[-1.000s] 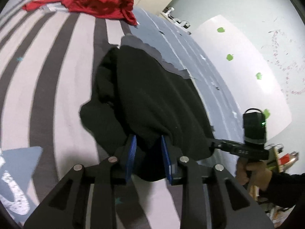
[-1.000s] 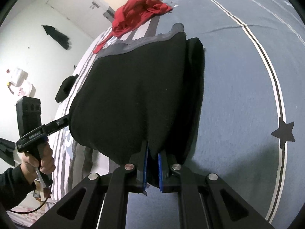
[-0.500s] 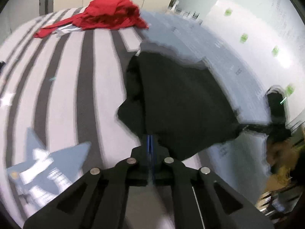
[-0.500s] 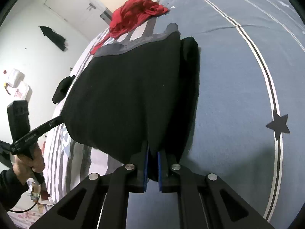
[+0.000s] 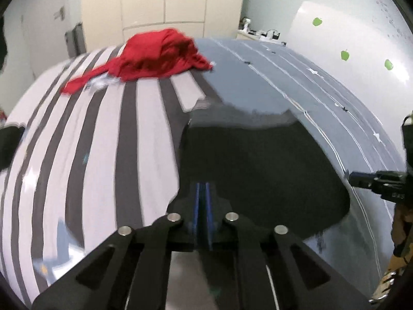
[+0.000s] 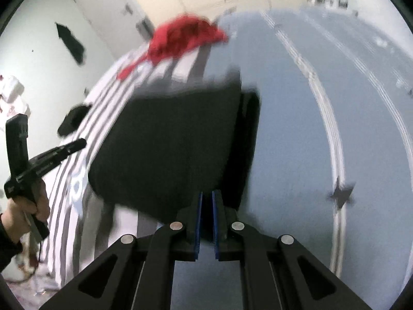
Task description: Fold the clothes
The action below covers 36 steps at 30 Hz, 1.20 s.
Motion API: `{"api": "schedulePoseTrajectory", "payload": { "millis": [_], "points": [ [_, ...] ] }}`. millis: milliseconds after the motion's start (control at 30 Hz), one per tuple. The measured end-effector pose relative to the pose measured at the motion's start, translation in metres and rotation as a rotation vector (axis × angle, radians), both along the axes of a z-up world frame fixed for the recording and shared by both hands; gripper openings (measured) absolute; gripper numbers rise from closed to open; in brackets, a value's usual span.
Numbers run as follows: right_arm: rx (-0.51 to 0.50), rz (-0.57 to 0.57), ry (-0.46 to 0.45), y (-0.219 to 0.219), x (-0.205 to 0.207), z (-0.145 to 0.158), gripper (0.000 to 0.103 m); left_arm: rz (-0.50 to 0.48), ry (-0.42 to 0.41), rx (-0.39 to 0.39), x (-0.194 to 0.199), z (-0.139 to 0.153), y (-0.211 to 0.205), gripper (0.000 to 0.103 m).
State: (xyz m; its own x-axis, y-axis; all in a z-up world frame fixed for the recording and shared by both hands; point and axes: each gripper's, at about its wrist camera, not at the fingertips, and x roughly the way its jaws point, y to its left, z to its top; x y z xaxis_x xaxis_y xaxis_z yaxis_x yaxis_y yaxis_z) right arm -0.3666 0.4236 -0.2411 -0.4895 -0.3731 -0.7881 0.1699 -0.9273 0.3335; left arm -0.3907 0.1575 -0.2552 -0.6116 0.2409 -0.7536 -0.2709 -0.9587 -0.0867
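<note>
A folded black garment (image 5: 260,165) with a grey band at its far edge lies on the bed; it also shows in the right wrist view (image 6: 170,144). My left gripper (image 5: 203,193) is shut at the garment's near edge, and I cannot tell if cloth is pinched between the pads. My right gripper (image 6: 205,201) is nearly shut at the garment's near right corner, with dark cloth between its pads. The right gripper shows at the right edge of the left wrist view (image 5: 374,180). The left gripper shows at the left of the right wrist view (image 6: 51,155), clear of the garment.
A crumpled red garment (image 5: 155,56) lies at the far end of the bed (image 5: 77,142), which is striped grey-white on the left and blue-grey on the right. A small dark item (image 6: 73,118) lies at the bed's left edge. Cupboards (image 5: 165,0) stand behind.
My left gripper closed from open and drew back from the black garment, swinging left. My right gripper stayed at the garment's corner while both views tilted up; the garment now lies flatter.
</note>
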Motion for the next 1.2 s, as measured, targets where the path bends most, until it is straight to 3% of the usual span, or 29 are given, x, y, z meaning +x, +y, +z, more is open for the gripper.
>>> {"api": "schedulePoseTrajectory", "payload": {
  "millis": [100, 233, 400, 467, 533, 633, 700, 767, 867, 933, 1067, 1133, 1200],
  "points": [
    [-0.004, -0.003, 0.093, -0.015, -0.025, 0.018, 0.01, -0.01, 0.004, -0.018, -0.029, -0.004, 0.023, 0.007],
    [-0.012, -0.028, 0.159, -0.042, -0.064, 0.016, 0.01, 0.01, -0.041, -0.06, -0.052, -0.03, 0.042, 0.007],
    [0.062, -0.068, 0.108, -0.06, -0.076, -0.033, 0.01, 0.089, -0.095, -0.132, -0.03, -0.074, 0.044, 0.007],
    [0.092, -0.069, 0.126, -0.062, -0.06, -0.054, 0.006, 0.095, -0.063, -0.135, -0.015, -0.079, 0.042, 0.007],
    [0.106, -0.069, 0.17, -0.061, -0.041, -0.061, 0.006, 0.093, -0.05, -0.126, -0.011, -0.078, 0.04, 0.007],
    [0.098, -0.064, 0.133, -0.055, -0.042, -0.054, 0.006, 0.11, -0.092, -0.034, -0.022, -0.07, 0.029, 0.007],
    [0.116, -0.059, 0.114, -0.054, -0.047, -0.043, 0.006, 0.116, -0.089, -0.023, -0.03, -0.058, 0.028, 0.008],
    [0.116, -0.068, 0.143, -0.052, -0.053, -0.024, 0.006, 0.118, -0.036, -0.013, -0.04, -0.041, 0.03, 0.009],
    [0.09, -0.094, 0.211, -0.052, -0.071, -0.005, 0.012, 0.105, 0.008, 0.026, -0.06, -0.026, 0.035, 0.019],
    [0.079, -0.1, 0.221, -0.054, -0.09, -0.004, 0.012, 0.092, 0.005, 0.036, -0.08, -0.027, 0.044, 0.02],
    [0.141, -0.067, 0.185, -0.066, -0.117, -0.028, 0.012, 0.096, -0.05, -0.045, -0.114, -0.059, 0.053, 0.02],
    [0.147, -0.051, 0.162, -0.066, -0.123, -0.048, 0.012, 0.124, -0.066, -0.011, -0.12, -0.071, 0.045, 0.02],
    [0.136, -0.051, 0.199, -0.059, -0.116, -0.055, 0.012, 0.152, -0.078, 0.016, -0.122, -0.075, 0.037, 0.019]
  ]
}}
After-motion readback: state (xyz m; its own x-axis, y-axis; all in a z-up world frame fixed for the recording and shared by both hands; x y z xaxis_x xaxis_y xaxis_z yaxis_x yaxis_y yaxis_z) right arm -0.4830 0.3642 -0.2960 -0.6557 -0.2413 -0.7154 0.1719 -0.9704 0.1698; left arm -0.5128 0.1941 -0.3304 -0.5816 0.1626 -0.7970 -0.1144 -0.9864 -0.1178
